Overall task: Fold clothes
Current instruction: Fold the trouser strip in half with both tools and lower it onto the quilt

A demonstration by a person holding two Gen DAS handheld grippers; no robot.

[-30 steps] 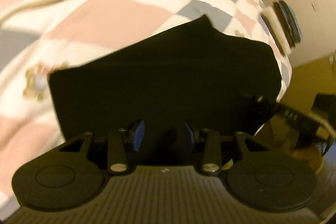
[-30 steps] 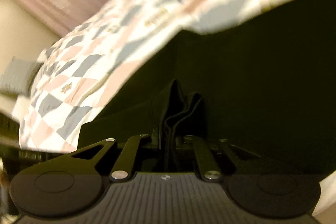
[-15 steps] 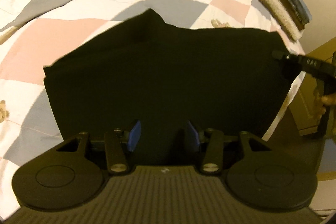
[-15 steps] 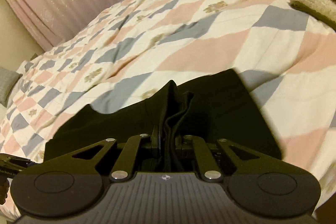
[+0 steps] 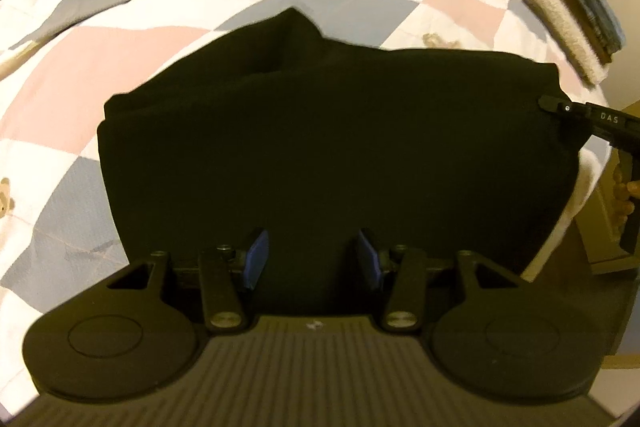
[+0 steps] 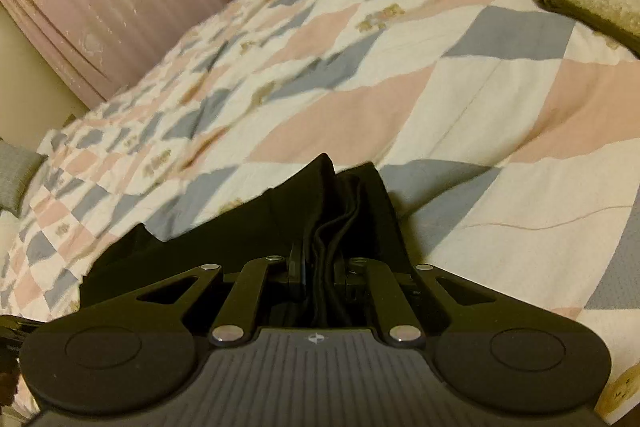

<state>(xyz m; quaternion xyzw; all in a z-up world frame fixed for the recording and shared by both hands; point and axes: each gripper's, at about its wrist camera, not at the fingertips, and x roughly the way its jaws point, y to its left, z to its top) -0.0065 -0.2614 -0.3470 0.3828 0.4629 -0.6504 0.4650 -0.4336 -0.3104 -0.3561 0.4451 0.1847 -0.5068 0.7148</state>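
Black garment [image 5: 320, 147] is lying folded on the quilted bed [image 5: 120, 67] | right tool [image 6: 320, 267] is pinching the garment's bunched edge | left tool [image 5: 312, 259] is hovering above the cloth, pads [image 5: 256, 259] apart, gripping nothing

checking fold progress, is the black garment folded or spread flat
Folded: the black garment lies as a compact rectangle on the quilt, with stacked layers in the right tongs.
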